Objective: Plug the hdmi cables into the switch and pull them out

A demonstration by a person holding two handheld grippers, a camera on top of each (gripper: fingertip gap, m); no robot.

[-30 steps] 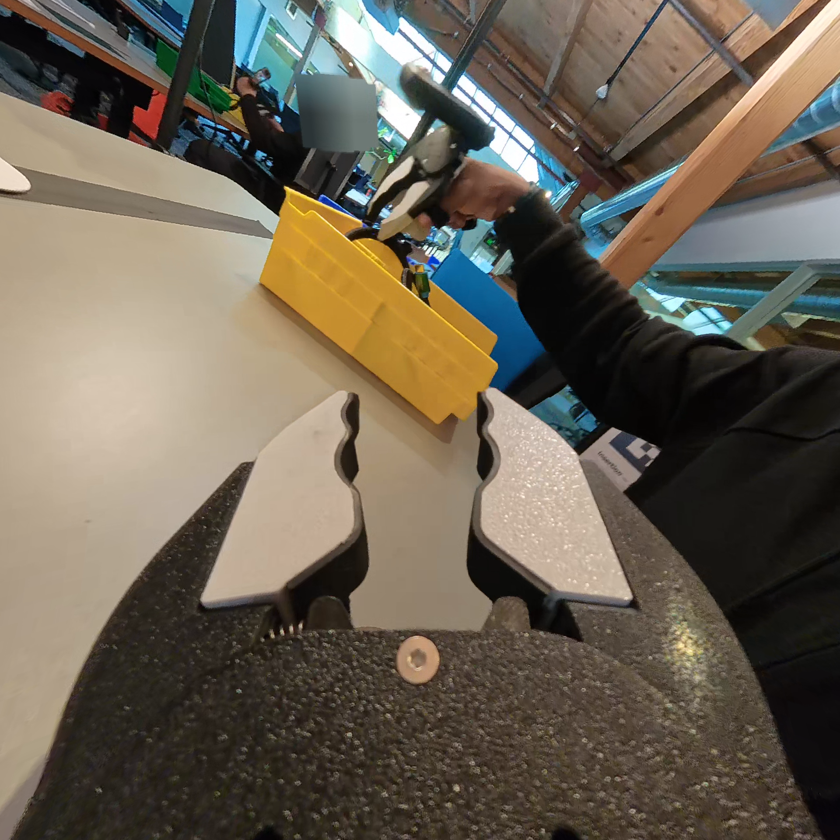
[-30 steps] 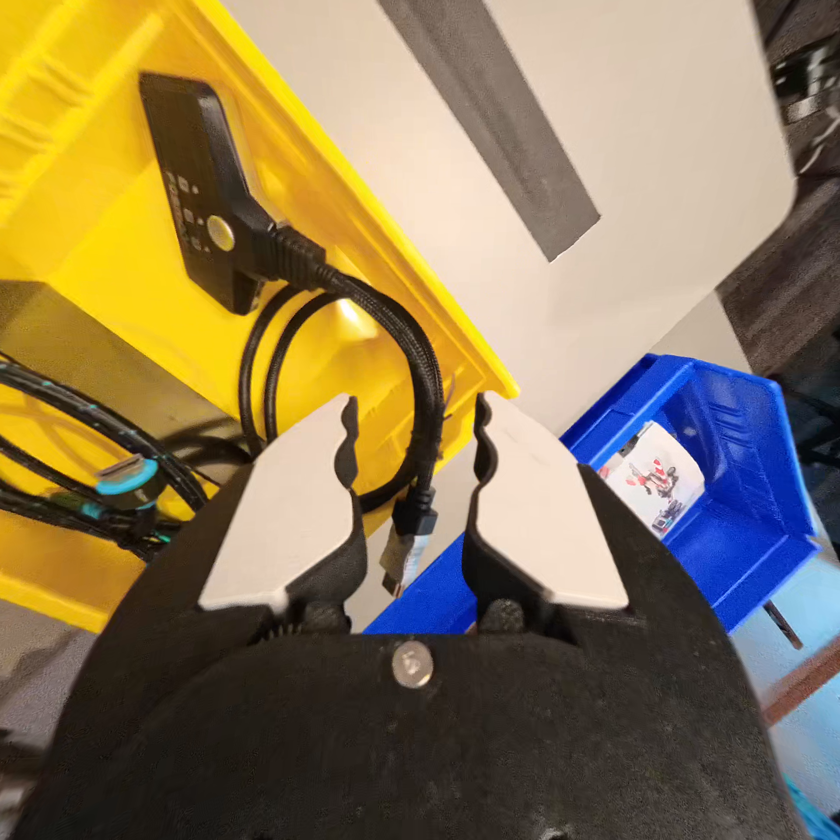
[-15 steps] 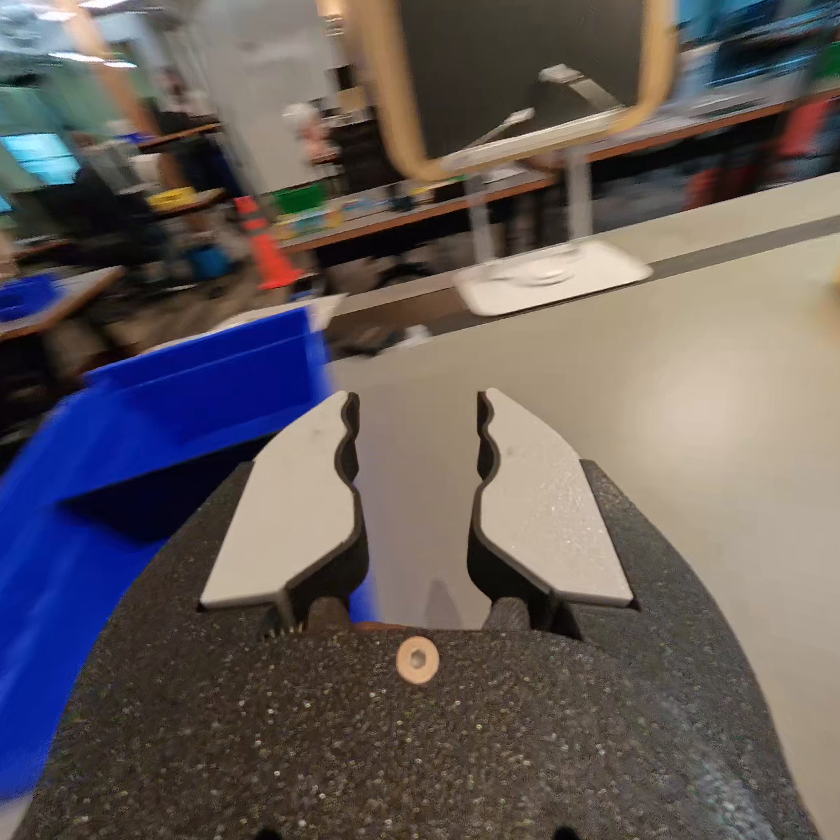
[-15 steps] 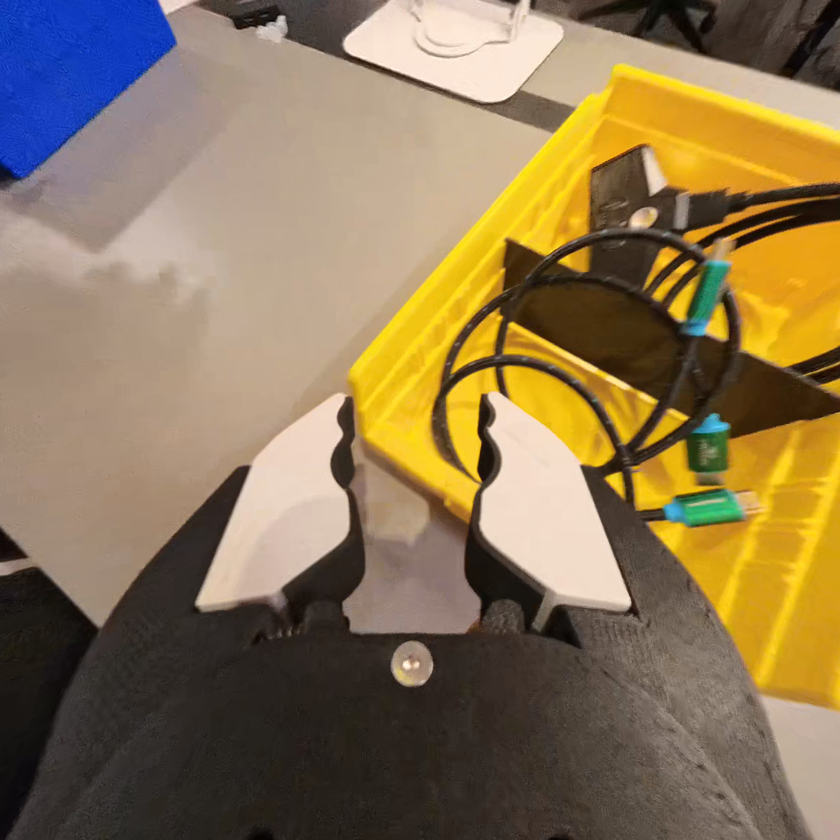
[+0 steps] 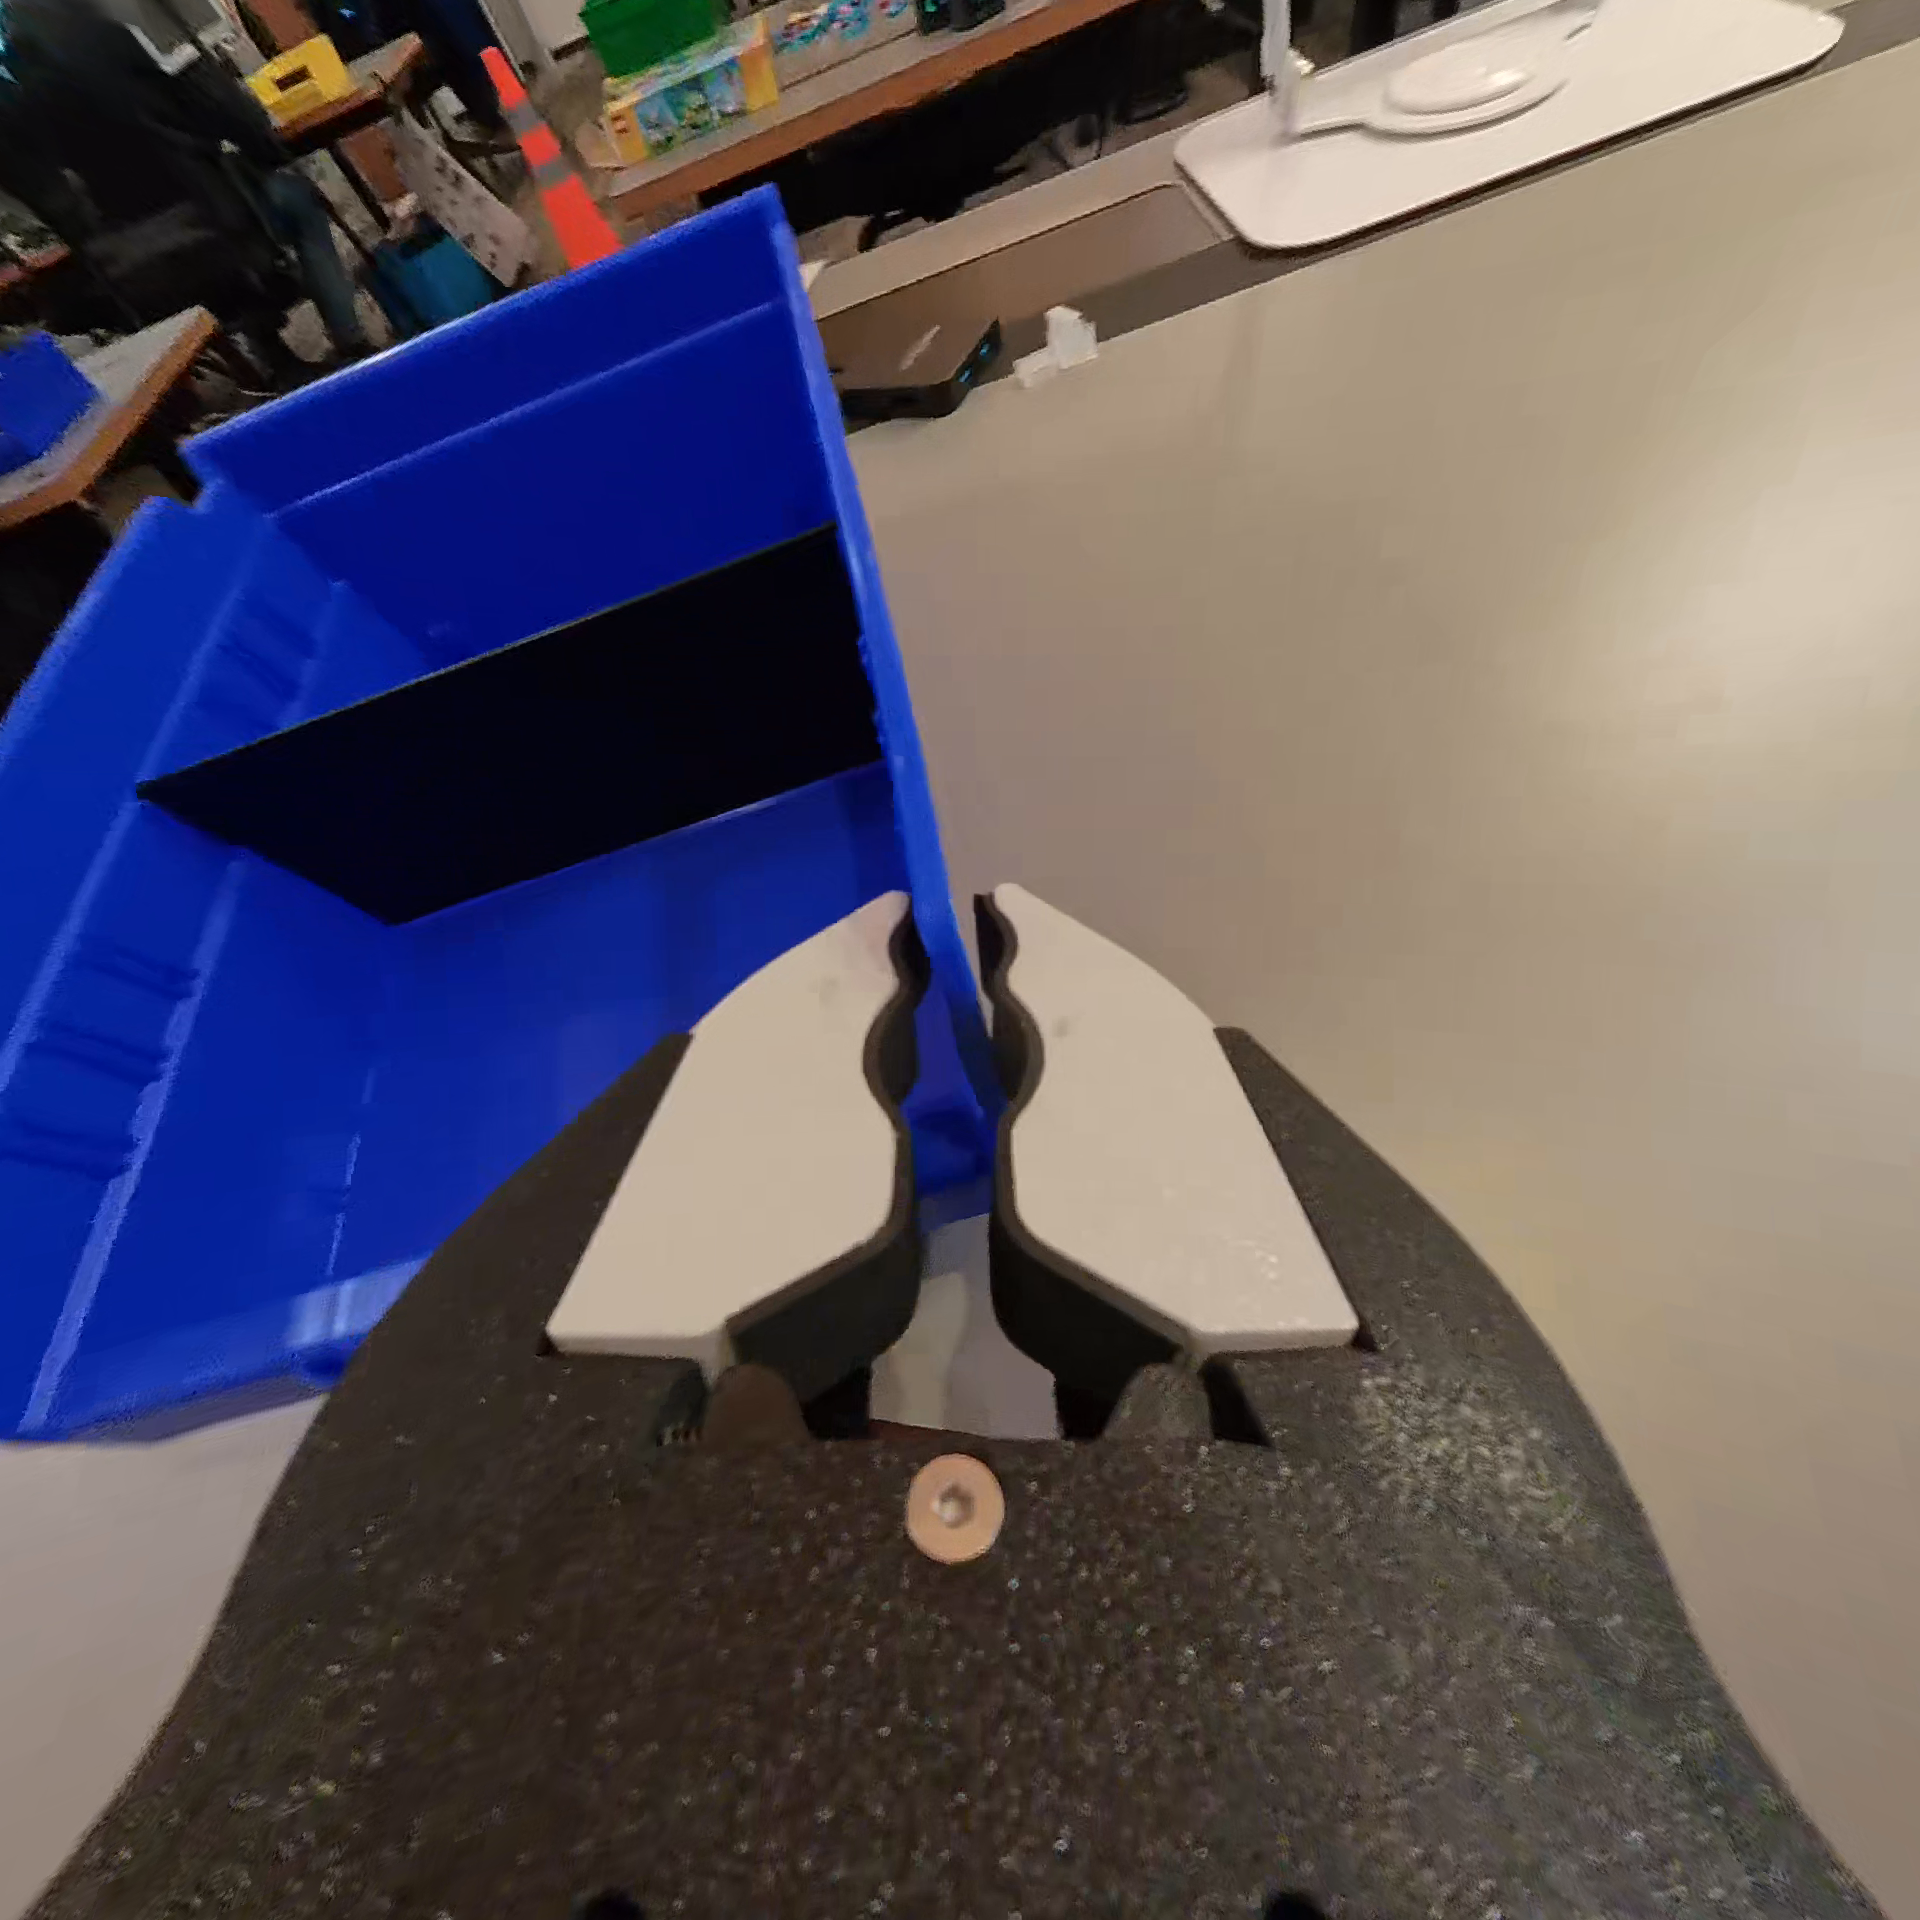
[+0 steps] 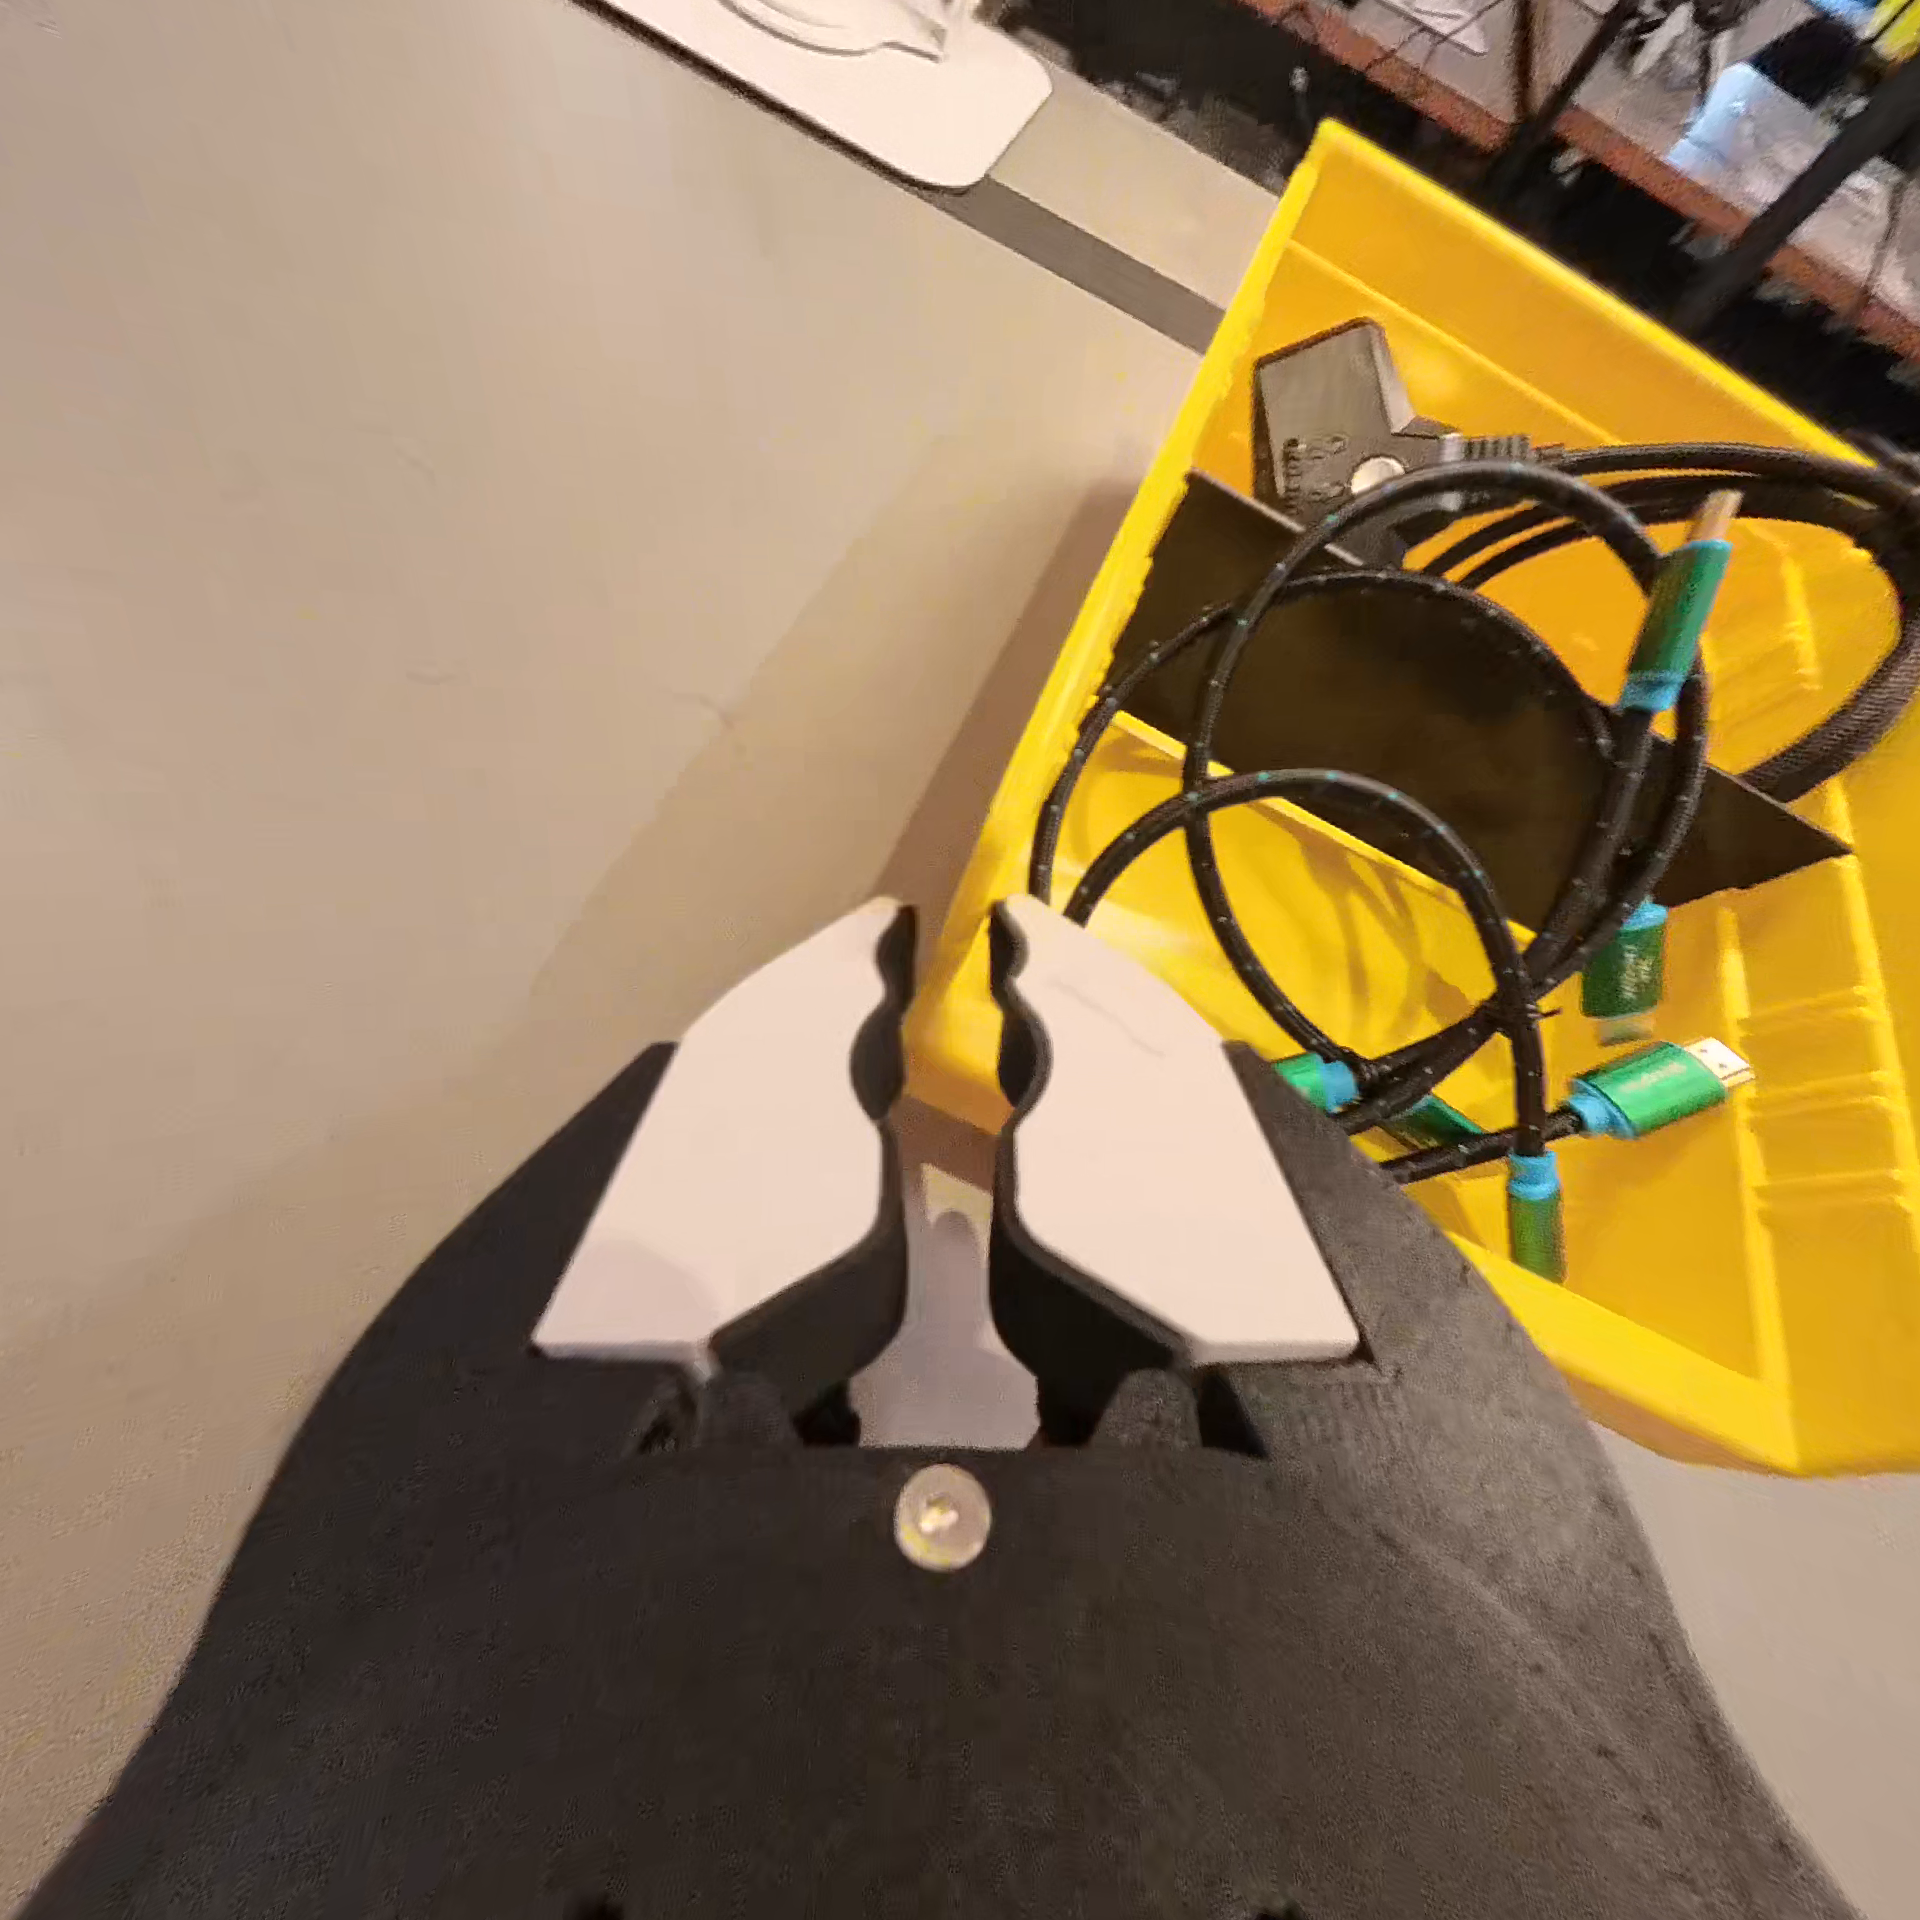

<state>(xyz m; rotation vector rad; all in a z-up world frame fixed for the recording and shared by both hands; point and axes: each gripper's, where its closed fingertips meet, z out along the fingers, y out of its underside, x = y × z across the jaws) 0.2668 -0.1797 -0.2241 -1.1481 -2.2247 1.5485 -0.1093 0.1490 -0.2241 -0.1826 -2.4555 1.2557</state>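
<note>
Braided HDMI cables [image 6: 1351, 810], limp and light beside the switch [image 6: 1325, 416], suited gripping by rigid green plugs [image 6: 1652, 1091]; right gripper [image 6: 951, 935] pinched the yellow bin [image 6: 1714, 1382] wall, left gripper [image 5: 945, 925] the blue bin [image 5: 208, 1143] wall, both nearly closed.

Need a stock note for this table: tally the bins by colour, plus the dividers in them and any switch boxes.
Blue bin: 1
Yellow bin: 1
Black dividers: 2
Black switch: 1
Total: 5
</note>
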